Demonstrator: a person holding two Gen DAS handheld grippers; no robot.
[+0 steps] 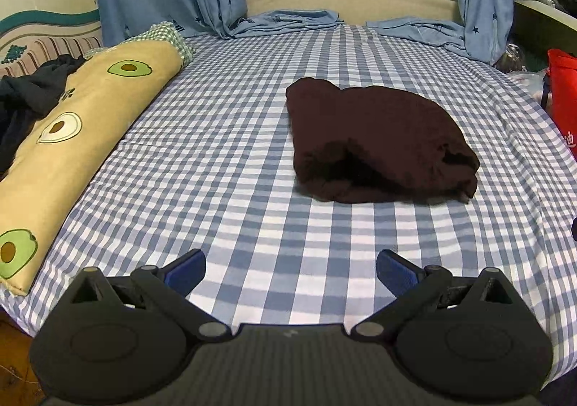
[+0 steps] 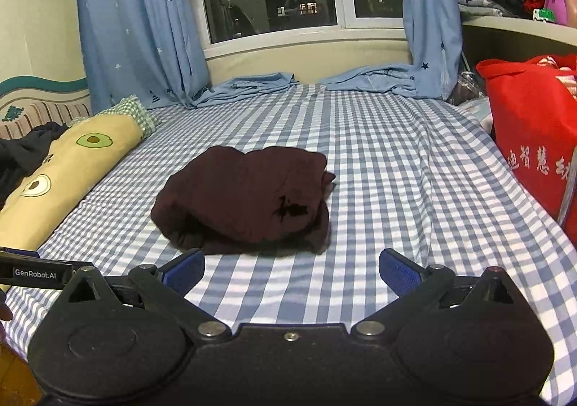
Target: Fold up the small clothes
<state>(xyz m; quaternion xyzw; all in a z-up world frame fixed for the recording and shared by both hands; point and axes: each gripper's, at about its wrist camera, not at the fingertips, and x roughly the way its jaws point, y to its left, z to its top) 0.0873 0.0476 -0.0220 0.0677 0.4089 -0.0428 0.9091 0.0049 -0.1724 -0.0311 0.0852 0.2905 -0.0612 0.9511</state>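
A dark maroon garment (image 1: pixel 378 142) lies folded into a compact bundle on the blue checked bed sheet (image 1: pixel 223 160). It also shows in the right wrist view (image 2: pixel 249 200), just ahead of the right gripper. My left gripper (image 1: pixel 290 272) is open and empty, held low over the sheet, with the garment ahead and to its right. My right gripper (image 2: pixel 291 270) is open and empty, a short way in front of the garment's near edge. The left gripper's body (image 2: pixel 36 272) shows at the left edge of the right wrist view.
A yellow avocado-print bolster (image 1: pixel 72 139) lies along the bed's left side with dark clothes (image 1: pixel 29 95) beside it. A red bag (image 2: pixel 533 139) stands at the bed's right edge. Blue curtains (image 2: pixel 140 27) drape onto the far end of the bed under the window.
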